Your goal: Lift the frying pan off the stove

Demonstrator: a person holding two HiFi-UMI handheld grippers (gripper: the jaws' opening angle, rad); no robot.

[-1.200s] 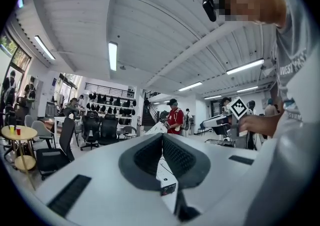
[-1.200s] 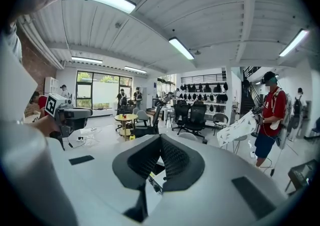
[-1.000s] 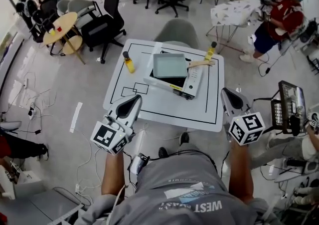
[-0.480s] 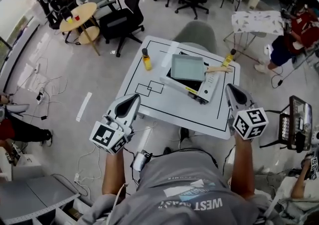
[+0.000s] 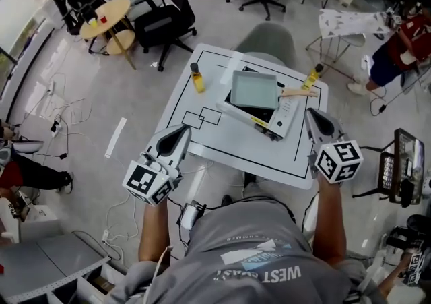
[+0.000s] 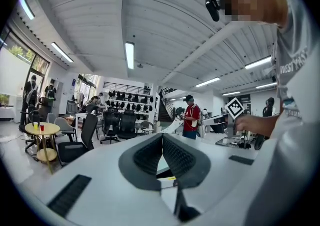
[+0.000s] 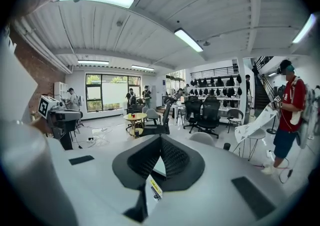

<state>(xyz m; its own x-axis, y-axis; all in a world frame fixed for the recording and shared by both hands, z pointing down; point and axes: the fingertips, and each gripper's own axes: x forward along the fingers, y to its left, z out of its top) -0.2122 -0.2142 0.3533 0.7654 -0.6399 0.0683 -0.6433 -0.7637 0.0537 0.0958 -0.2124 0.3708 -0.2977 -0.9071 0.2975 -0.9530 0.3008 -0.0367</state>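
In the head view, the frying pan (image 5: 254,89), square and grey, sits on the white stove (image 5: 269,118) toward the far right of the white desk (image 5: 222,144). Its wooden handle (image 5: 296,93) points to the person's right, toward one of the two yellow bottles (image 5: 310,77); the other bottle (image 5: 197,79) stands on the far left of the desk. The left gripper (image 5: 183,131) hangs over the desk's near left edge, well apart from the pan. The right gripper (image 5: 311,115) is at the near right edge, with the pan's handle ahead of its tips and clear of them. The pan therefore lies ahead of both grippers and between them, nearer the right one, and nothing touches it. In the left gripper view, the left gripper (image 6: 161,137) has its ribbed black fingers (image 6: 145,157) pressed together with nothing in them, and a sliver of the stove (image 6: 169,179) with a yellow label shows low in the gap beneath the tips. In the right gripper view, the right gripper (image 7: 160,140) also has its fingers (image 7: 142,162) closed on nothing, and the stove's labelled edge (image 7: 154,186) shows below them, apart from the pads.
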